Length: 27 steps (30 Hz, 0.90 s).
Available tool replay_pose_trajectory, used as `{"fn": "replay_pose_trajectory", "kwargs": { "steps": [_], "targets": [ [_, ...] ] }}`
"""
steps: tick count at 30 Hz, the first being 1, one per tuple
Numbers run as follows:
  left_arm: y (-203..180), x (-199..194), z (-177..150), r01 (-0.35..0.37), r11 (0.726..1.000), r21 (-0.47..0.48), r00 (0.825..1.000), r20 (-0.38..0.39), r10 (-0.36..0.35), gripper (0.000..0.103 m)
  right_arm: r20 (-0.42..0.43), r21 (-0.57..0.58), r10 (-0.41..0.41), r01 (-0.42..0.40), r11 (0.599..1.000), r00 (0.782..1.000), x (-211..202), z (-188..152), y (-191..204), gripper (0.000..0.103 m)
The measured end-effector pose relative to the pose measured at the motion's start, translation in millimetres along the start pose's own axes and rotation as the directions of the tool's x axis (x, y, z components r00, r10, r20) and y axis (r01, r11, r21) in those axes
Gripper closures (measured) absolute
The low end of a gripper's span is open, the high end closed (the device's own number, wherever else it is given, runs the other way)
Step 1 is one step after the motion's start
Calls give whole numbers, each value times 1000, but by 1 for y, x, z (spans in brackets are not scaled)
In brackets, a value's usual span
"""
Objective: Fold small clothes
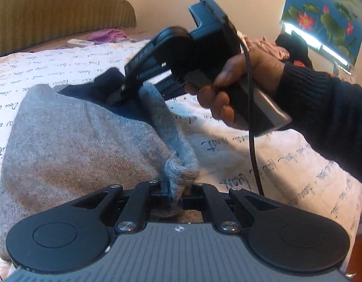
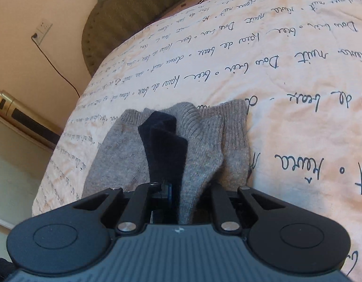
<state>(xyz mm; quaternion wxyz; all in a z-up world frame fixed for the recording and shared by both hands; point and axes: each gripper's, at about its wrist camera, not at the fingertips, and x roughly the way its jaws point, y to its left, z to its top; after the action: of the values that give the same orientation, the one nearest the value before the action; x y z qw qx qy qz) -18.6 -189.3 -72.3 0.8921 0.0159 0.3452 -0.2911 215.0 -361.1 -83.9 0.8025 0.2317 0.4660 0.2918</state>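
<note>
A small grey knit garment (image 1: 70, 141) with a dark navy part (image 1: 105, 87) lies on the bed. My left gripper (image 1: 177, 193) is shut on a bunched grey edge of it, close to the camera. My right gripper (image 1: 117, 95) shows in the left wrist view, held by a hand, its tips pinching the far end where navy meets grey. In the right wrist view my right gripper (image 2: 181, 199) is shut on the grey garment (image 2: 204, 145) and its navy band (image 2: 164, 141). The cloth hangs stretched between the two grippers.
The bed cover (image 2: 275, 94) is white with black handwriting. An olive headboard (image 1: 51, 11) stands behind. A white remote (image 1: 79, 43) and purple cloth (image 1: 108, 35) lie near it. A cable (image 1: 253, 141) hangs from the right gripper. A wall socket (image 2: 42, 30) is at left.
</note>
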Motion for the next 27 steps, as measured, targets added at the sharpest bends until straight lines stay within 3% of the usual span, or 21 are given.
{"fn": "replay_pose_trajectory", "kwargs": {
  "steps": [2, 6, 9, 14, 17, 19, 21, 22, 24, 27],
  "targets": [
    [5, -1, 1, 38, 999, 20, 999, -17, -38, 82, 11, 57, 45, -45, 997, 999, -2, 4, -11, 82],
    [16, -30, 5, 156, 987, 35, 987, 37, -157, 38, 100, 116, 119, -130, 985, 988, -15, 12, -28, 49],
    [28, -44, 9, 161, 987, 5, 985, 59, -161, 38, 151, 140, 220, -241, 960, 964, -18, 15, -34, 46],
    [42, -61, 14, 96, 995, -25, 991, 101, -93, 38, 111, 131, 207, -221, 966, 972, -7, 22, -30, 46],
    [59, -76, 21, 24, 998, -61, 992, 123, -17, 37, 192, 106, 140, -163, 981, 971, -15, 24, -30, 50],
    [73, -85, 26, -20, 995, -99, 992, 123, 32, 36, 167, 98, 57, -74, 992, 984, -12, 25, -33, 63],
    [90, -92, 30, -60, 989, -133, 990, 122, 77, 37, 132, 77, -17, 7, 997, 991, -8, 20, -37, 63],
    [97, -96, 30, -72, 986, -149, 987, 129, 91, 37, 144, 86, -20, 8, 996, 989, -11, 16, -38, 63],
    [109, -99, 34, -84, 981, -173, 985, 133, 108, 36, 192, 117, -34, 11, 993, 981, -23, 12, -37, 58],
    [115, -95, 36, -97, 980, -175, 985, 126, 120, 36, 299, 118, -28, -8, 993, 954, -44, 5, -26, 40]
  ]
}}
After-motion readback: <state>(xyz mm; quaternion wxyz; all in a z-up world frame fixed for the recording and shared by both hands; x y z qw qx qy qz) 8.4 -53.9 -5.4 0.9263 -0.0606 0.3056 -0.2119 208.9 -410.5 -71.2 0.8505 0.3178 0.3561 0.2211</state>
